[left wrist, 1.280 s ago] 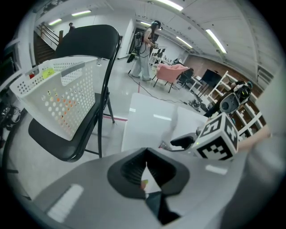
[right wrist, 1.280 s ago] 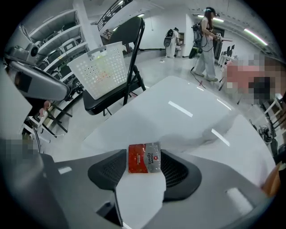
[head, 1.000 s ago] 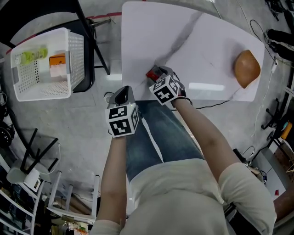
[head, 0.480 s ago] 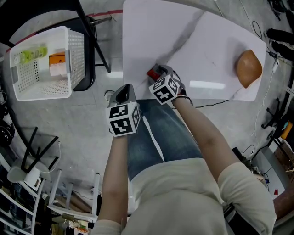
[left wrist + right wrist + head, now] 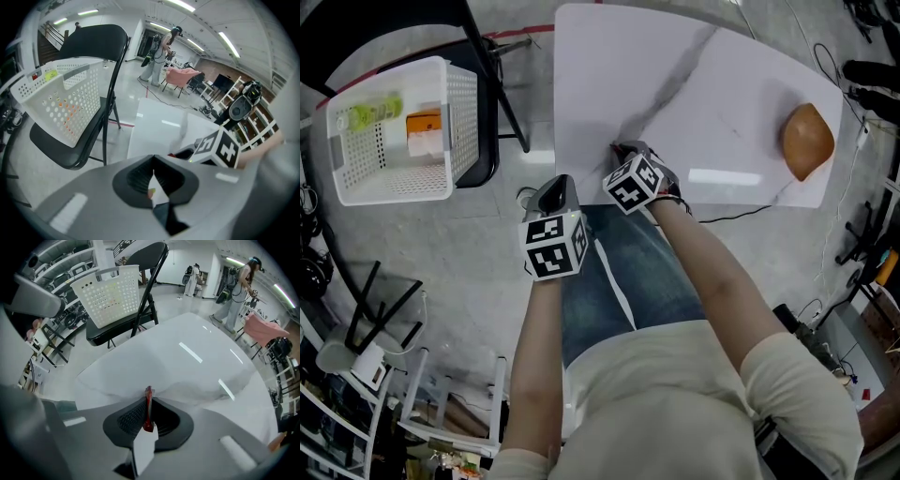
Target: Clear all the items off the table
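Pinching a thin red item (image 5: 148, 420) edge-on, the right gripper (image 5: 148, 399) has just closed at the surface's (image 5: 609, 75) near edge. The basket (image 5: 394, 131) lies well to its left, beyond the clenched, empty left gripper (image 5: 153, 174).

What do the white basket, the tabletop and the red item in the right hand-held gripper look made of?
White basket: matte moulded plastic, walls perforated with holes. Tabletop: glossy white with grey veins, marble or marble-look laminate; lights reflect in it. Red item: thin, flat, glossy; the jaws of the right hand-held gripper have just closed on it; perhaps a plastic wrapper, too little shows.
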Tool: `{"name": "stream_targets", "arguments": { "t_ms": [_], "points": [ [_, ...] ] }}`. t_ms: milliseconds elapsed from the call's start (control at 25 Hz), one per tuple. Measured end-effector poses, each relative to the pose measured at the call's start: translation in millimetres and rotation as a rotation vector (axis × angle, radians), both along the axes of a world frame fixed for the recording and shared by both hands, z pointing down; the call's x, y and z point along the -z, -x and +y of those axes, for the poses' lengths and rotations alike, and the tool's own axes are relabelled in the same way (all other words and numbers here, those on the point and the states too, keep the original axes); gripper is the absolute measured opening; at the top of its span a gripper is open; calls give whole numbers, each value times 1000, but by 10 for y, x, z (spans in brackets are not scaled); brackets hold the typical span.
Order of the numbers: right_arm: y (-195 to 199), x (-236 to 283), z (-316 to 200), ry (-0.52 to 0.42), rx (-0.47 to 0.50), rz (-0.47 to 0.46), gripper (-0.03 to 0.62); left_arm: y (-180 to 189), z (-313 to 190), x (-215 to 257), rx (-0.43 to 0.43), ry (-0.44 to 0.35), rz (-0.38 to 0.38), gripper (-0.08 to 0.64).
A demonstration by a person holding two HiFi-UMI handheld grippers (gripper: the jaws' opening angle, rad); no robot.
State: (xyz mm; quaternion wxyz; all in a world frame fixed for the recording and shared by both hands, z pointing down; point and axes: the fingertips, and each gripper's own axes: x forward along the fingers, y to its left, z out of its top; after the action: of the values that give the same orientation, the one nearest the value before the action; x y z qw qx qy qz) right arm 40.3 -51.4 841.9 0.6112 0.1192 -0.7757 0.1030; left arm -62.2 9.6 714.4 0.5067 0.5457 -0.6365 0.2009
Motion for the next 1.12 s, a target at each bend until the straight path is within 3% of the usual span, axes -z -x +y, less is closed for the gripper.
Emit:
{"name": "stream_targets", "arguments": {
  "t_ms": [520, 1120],
  "points": [
    [83, 331, 75, -11, 19, -10, 31, 35, 6, 259, -11, -18, -23, 8],
    [-22, 1091, 152, -36, 2, -56, 31, 7, 177, 802, -2, -30, -48, 8]
  ]
}}
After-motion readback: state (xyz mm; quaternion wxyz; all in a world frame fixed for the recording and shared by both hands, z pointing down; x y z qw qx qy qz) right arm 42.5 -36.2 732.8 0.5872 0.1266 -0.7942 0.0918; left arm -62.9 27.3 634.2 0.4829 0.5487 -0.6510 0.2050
